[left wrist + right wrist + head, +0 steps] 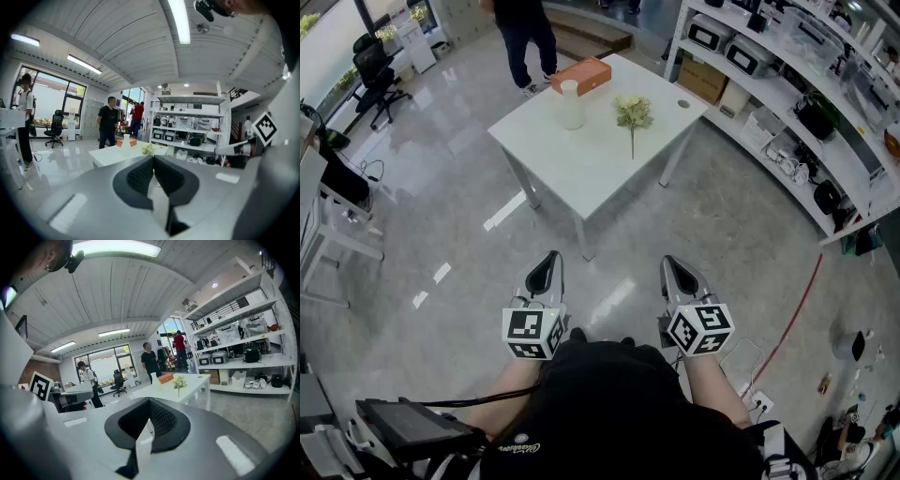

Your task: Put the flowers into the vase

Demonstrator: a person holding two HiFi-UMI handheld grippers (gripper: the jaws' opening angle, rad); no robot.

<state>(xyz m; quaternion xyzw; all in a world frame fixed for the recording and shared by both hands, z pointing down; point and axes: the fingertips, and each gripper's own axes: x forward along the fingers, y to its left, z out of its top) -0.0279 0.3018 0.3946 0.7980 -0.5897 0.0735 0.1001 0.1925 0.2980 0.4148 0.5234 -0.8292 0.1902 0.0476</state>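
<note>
While the person stands well back from the white table (581, 173), both grippers are held out low in front of the body, level with each other and apart. Left gripper (550, 257): jaws pressed together, nothing between them, marker cube (532, 333) at its rear. Right gripper (671, 262): jaws likewise closed on nothing, with its own marker cube (701, 328) behind. Neither tool is near the table; a stretch of glossy grey floor (469, 187) lies between. On the table: one white vase (570, 103), upright, toward the far side. One bunch of flowers (633, 112), pale blooms with green leaves, lying flat on the tabletop to the right of the vase and apart from it, its thin stem pointing toward the near edge. One orange box (581, 75), set just behind the vase at the far edge; whether the two touch cannot be told. Beyond the table: a person in dark clothes (525, 37) standing by the far edge. Right of the table: long white shelves (787, 103) loaded with boxes, appliances and cables. Upper left: a black office chair (375, 70) near the windows. Lower right: a red line (792, 309) running across the floor. Lower left, beside the person holding the grippers: a dark flat screen (412, 427).
</note>
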